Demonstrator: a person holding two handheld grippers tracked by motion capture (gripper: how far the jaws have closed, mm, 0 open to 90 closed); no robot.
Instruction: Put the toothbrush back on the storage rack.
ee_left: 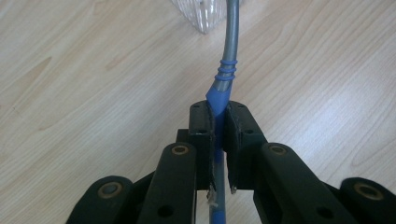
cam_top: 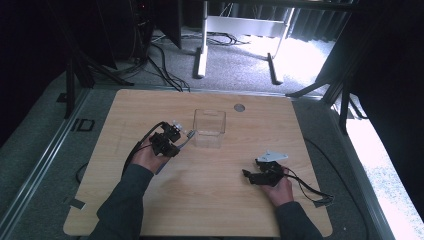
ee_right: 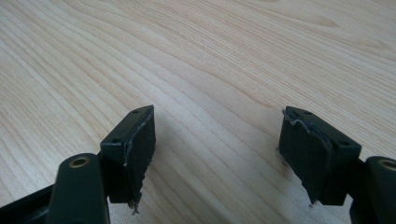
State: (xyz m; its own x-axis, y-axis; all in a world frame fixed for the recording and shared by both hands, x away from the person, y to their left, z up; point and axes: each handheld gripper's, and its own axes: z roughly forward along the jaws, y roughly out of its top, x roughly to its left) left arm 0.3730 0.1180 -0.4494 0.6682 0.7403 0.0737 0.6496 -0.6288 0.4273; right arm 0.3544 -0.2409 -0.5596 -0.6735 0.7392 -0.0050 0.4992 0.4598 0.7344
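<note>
My left gripper (cam_top: 176, 144) (ee_left: 218, 111) is shut on the blue handle of a utensil (ee_left: 223, 88) whose grey metal shaft runs forward from the jaws. In the high view the utensil (cam_top: 188, 135) points toward a clear plastic container (cam_top: 209, 128), its tip close to the container's near left side. A corner of that container (ee_left: 201, 15) sits just ahead of the shaft; the utensil's working end is out of frame. My right gripper (cam_top: 247, 174) (ee_right: 217, 140) hovers low over bare wood at the table's right front, open, nothing between its pads (ee_right: 140, 149).
A light wooden table (cam_top: 215, 200) holds the container near its middle. A small grey round cap (cam_top: 239, 107) is set into the far side. Beyond the table are a white frame's legs (cam_top: 201, 55) and floor cables (cam_top: 165, 70). A cable (cam_top: 312, 192) trails from the right gripper.
</note>
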